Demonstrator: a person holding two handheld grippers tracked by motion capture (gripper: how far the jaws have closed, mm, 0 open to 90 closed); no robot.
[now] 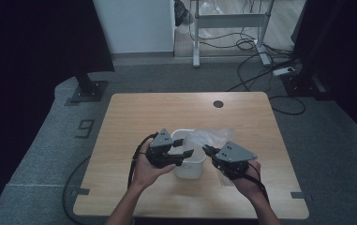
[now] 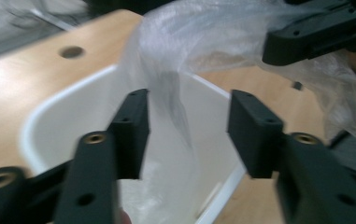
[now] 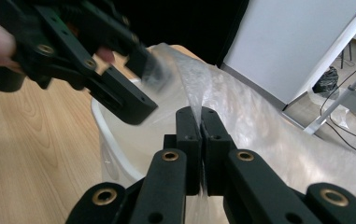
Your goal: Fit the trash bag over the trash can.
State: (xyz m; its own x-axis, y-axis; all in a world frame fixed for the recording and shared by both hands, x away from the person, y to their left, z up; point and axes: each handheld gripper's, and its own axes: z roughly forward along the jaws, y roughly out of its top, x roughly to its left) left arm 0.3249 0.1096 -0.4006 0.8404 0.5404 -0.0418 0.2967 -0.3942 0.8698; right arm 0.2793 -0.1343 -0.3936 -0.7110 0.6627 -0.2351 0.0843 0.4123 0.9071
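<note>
Two hand-held grippers: right [image 3: 201,122] pinches plastic bag [image 3: 259,121]; left [image 2: 187,135] gapes.

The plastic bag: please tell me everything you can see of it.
The plastic bag is thin, clear and crinkled, like soft film. Part of it hangs inside the white bin on the wooden table; the rest billows out over the bin's rim toward the right gripper, whose jaws are shut on a fold of it. The left gripper is open, one strip of the film standing between its jaws; whether they touch it I cannot tell.
</note>
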